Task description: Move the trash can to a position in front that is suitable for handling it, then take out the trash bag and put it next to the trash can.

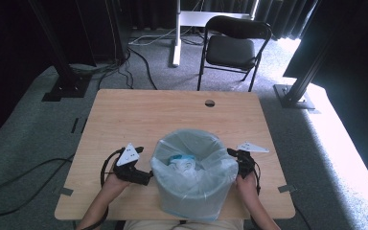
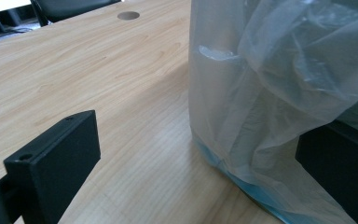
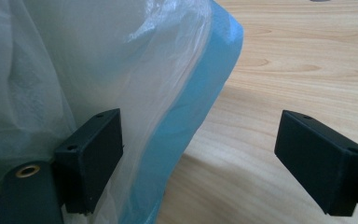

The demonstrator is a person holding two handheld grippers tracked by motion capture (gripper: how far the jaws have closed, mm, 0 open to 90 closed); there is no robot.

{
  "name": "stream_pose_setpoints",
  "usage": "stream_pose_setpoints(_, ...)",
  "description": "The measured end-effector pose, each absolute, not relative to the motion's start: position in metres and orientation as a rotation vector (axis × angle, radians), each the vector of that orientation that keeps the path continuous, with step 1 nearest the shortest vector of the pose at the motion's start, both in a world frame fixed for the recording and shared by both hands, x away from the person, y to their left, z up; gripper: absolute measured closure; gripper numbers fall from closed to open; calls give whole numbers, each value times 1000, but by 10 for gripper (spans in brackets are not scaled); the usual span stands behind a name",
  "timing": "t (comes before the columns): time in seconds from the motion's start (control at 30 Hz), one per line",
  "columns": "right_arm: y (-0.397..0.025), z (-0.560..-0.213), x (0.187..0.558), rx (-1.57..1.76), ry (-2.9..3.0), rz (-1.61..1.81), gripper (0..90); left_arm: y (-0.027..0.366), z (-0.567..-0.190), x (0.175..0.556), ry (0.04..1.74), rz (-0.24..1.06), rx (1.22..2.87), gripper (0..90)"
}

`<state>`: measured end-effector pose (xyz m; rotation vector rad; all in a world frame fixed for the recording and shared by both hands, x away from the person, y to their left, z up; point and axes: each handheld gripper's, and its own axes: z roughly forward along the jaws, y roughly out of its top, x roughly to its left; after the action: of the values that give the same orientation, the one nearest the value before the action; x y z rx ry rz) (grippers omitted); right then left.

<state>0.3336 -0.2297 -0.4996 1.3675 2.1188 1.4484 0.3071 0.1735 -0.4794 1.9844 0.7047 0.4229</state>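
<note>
Between my two grippers stands the bagged bin (image 1: pixel 194 173); left gripper (image 1: pixel 141 176) and right gripper (image 1: pixel 235 160) jaws spread against its plastic sides.

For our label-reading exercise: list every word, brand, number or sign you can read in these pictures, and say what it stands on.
None can be read.
The bin, its clear liner and the table show no print.
The grey plates on the left gripper and right gripper bear only dark dots, no letters.
</note>
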Motion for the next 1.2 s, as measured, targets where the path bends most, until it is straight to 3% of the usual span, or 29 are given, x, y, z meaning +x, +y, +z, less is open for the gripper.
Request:
stream_pose_setpoints(0.27, -233, -502, 325, 1357, 2131, 1453, 128, 173, -486, 301, 712, 414, 1981, 1)
stream_pose_setpoints(0.4, -243, -511, 330, 1381, 2142, 1383, 137, 182, -498, 301, 723, 352, 2005, 1)
stream_pose_setpoints(0.47, -251, -516, 334, 1418, 2150, 1330, 151, 191, -504, 299, 755, 322, 1998, 1)
stream_pose_setpoints(0.53, -262, -520, 339, 1454, 2183, 1343, 228, 199, -508, 295, 785, 304, 1979, 1)
stream_pose_setpoints(0.73, -284, -516, 346, 1538, 2214, 1355, 235, 214, -502, 279, 828, 288, 1950, 1)
stream_pose_setpoints(0.87, -294, -501, 343, 1550, 2133, 1412, 125, 219, -488, 268, 842, 289, 1912, 1)
stream_pose_setpoints(1.2, -307, -420, 330, 1388, 1956, 1623, 125, 195, -463, 253, 773, 298, 1920, 0)
